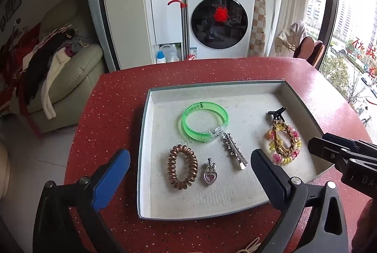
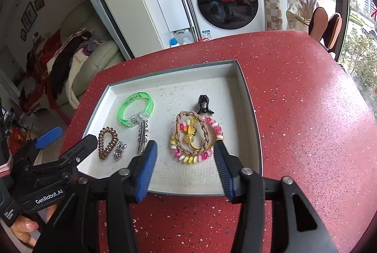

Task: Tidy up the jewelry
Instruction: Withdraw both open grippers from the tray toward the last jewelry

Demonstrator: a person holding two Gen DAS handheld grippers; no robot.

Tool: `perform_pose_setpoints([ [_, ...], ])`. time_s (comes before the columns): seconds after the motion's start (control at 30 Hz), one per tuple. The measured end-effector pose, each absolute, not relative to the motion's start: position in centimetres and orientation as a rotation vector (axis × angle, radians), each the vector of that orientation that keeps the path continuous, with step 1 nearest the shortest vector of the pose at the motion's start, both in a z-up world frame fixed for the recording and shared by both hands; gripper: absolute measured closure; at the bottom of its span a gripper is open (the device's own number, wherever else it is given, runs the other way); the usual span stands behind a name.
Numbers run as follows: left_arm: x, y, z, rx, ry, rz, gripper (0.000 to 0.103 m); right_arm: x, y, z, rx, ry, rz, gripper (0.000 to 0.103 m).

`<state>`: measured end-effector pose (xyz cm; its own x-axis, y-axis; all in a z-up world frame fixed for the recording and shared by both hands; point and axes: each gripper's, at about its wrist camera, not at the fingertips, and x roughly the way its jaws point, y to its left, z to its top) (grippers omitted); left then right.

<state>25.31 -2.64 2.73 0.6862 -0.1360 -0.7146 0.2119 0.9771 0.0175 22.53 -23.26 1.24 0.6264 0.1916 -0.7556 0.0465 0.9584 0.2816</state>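
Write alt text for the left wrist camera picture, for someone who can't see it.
A shallow white tray on a speckled red table holds a green bangle, copper spiral hair tie, heart pendant, silver hair clip, black claw clip and pink-and-yellow hair ties. The open left gripper hovers in front, empty.

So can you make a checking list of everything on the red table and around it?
Surface: red speckled table, white tray on it.
Job's things: green bangle, brown coil tie, heart pendant, silver clip, black clip, braided cord over pink-yellow coil tie, all in tray.
Clutter: nothing seen.
Grippers: left gripper open; right gripper open; both empty.
Cables: nothing seen.
Surroundings: washing machine, sofa.
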Motion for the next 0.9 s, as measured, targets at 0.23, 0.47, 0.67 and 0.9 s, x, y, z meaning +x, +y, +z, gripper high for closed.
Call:
perform_pose_setpoints([
  [0.23, 24.6, -2.3, 2.8, 0.104, 0.795, -0.181, 0.000, 21.4, -23.6, 2.5, 0.318, 0.812, 0.078, 0.000],
  [0.47, 23.6, -1.9, 2.9, 0.110, 0.809, -0.176, 0.000, 20.8, -23.1, 3.0, 0.289, 0.843, 0.092, 0.000],
  [0.67, 22.4, -1.3, 3.1, 0.115, 0.812, -0.183, 0.000, 19.8, -22.4, 3.2, 0.280, 0.880, 0.110, 0.000],
  [0.9, 20.5, 0.4, 2.6, 0.112, 0.827, -0.188, 0.000, 17.5, -20.6, 3.0, 0.249, 0.907, 0.154, 0.000],
])
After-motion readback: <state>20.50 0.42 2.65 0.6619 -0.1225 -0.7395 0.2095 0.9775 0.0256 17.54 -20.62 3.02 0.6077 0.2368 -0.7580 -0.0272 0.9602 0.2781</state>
